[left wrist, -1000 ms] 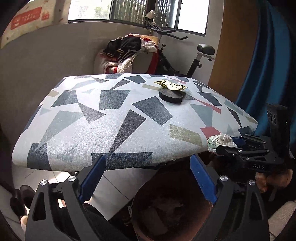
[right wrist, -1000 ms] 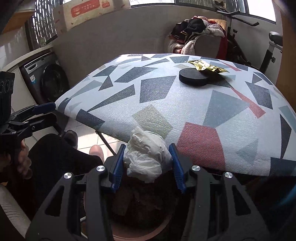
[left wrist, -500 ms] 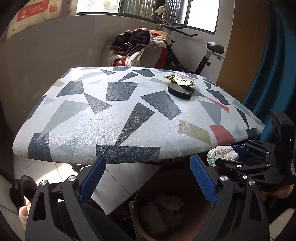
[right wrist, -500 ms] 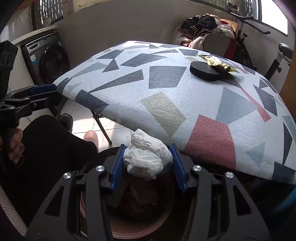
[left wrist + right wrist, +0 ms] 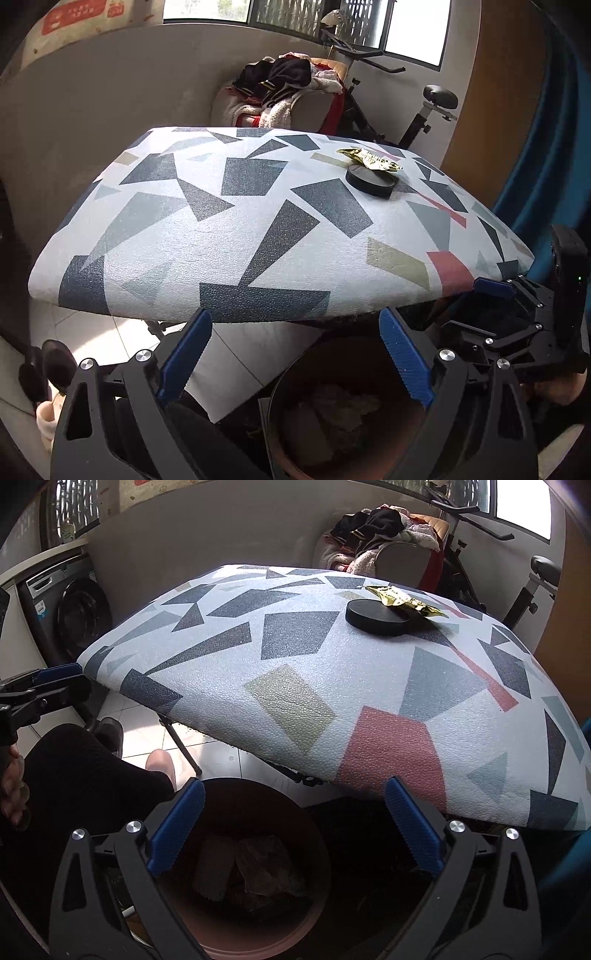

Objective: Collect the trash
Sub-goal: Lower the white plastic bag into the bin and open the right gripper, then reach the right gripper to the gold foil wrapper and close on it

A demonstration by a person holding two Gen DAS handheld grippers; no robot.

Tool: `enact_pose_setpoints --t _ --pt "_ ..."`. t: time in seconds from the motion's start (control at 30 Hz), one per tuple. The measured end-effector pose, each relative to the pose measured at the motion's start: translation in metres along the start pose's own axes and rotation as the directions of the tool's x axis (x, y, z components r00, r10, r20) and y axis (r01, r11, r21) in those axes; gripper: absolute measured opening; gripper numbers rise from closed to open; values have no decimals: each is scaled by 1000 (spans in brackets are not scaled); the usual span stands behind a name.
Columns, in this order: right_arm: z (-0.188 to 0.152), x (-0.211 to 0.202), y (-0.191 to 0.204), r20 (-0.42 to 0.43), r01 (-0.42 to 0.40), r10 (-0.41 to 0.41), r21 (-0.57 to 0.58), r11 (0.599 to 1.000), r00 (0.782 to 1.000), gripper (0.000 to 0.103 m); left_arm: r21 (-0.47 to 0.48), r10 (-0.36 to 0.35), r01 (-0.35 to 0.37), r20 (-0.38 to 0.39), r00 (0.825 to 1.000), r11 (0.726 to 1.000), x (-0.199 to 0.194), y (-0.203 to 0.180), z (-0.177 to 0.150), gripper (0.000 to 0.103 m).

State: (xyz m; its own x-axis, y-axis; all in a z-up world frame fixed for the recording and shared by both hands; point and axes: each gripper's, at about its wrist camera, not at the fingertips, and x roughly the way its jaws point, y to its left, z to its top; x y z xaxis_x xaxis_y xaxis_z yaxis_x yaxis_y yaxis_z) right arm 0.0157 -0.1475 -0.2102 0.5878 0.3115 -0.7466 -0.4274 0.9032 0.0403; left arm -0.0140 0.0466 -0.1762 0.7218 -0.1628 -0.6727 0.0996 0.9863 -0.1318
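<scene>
Right hand-held gripper hangs over the brown bin, spread wide and empty; crumpled trash lies inside. Left hand-held gripper, also wide and empty, hovers near the same bin. Far on the desk, a gold wrapper rests against a black disc.
</scene>
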Motion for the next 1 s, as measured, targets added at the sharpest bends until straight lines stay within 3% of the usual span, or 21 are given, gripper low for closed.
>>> enact_pose_setpoints --t 0.67,0.83,1.0 --pt "4 4 -3 -23 -16 16 19 1000 1000 97 -21 -10 9 -35 999 1000 9 3 6 90" --pt "17 1 -27 2 -23 23 104 994 1000 97 -4 -36 36 -25 999 999 14 -1 16 90" --pt "53 3 -62 41 36 -41 100 994 998 97 -4 -60 60 -16 998 998 24 -1 37 90"
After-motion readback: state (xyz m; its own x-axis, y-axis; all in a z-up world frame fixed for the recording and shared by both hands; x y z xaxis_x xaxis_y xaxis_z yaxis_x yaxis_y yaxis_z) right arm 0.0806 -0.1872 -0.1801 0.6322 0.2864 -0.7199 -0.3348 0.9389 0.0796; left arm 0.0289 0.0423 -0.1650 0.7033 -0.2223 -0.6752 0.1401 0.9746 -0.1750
